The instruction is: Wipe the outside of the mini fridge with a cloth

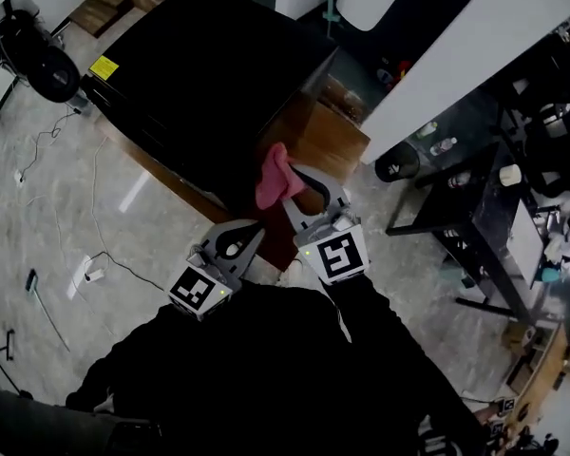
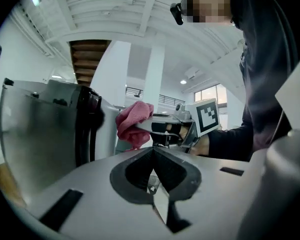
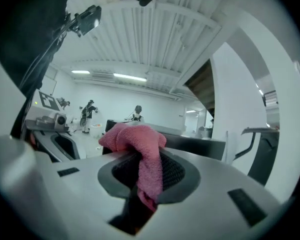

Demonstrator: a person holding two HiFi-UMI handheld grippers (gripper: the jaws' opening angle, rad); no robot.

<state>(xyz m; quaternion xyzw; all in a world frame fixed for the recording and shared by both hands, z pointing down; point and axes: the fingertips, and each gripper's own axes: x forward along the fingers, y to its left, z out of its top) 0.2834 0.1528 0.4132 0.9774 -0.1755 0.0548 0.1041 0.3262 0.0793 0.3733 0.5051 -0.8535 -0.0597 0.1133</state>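
The left gripper (image 1: 248,232) is held nearest the person, short of the near corner of the mini fridge (image 1: 204,69). In the left gripper view, its jaws are seen pressed together with nothing between them. The right gripper (image 1: 301,190) is positioned just beyond it, closer to that same corner. In the right gripper view, its jaws are clamped on the pink cloth (image 3: 136,138), one fold of which hangs down between them while the rest is bunched above the tips. In the head view, the cloth (image 1: 274,175) is located at the fridge's near corner, over its lower edge; contact with the fridge cannot be confirmed. The fridge is black and is set on a wooden base (image 1: 331,142), which projects past its right side. A yellow label (image 1: 104,66) is fixed at the fridge's far left edge. A white column (image 1: 461,55) is seen to the right of the fridge, and a black rack (image 1: 475,212) stands beyond that. A cable (image 1: 97,247) is laid on the floor to the fridge's left.
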